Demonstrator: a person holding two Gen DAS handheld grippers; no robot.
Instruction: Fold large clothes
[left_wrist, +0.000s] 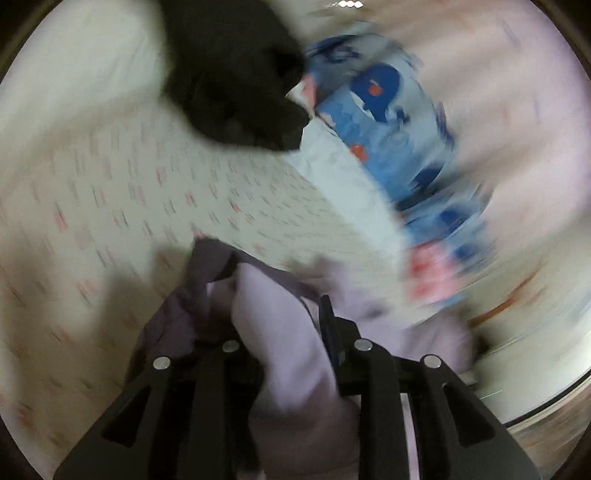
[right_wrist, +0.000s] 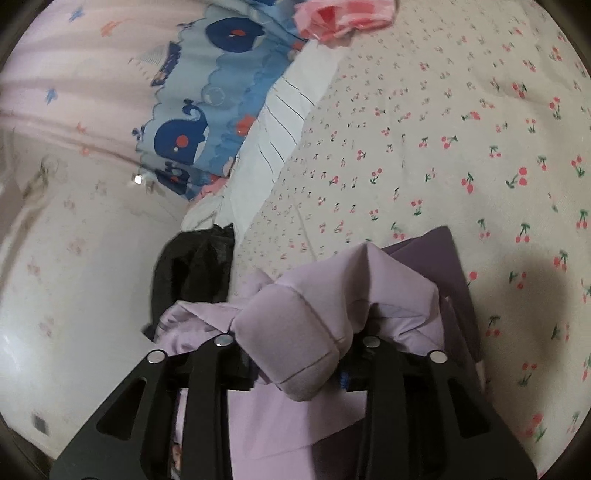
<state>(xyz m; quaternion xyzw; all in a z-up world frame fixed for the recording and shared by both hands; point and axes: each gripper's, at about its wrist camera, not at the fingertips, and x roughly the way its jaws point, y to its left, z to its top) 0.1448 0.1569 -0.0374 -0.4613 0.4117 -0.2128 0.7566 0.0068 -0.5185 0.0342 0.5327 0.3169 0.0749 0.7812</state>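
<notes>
On the cherry-print bed (right_wrist: 443, 129), both grippers' jaws are clamping the bunched lilac garment (right_wrist: 295, 332); folding is barely starting.

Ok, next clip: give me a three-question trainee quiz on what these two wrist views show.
1. True or false: a fold of the pale lilac padded garment sits between the fingers of the right hand-held gripper.
2. Multiple choice: the print on the white bedsheet is A) blue stars, B) red cherries, C) green stripes.
3. Fill in: the blue quilted cover at the far side of the bed carries dark blue ____ shapes.

Key: 1 true; 2 B; 3 whale. The black crumpled garment lies beside the lilac one. The left wrist view is blurred, though lilac cloth shows at the left hand-held gripper too.
</notes>
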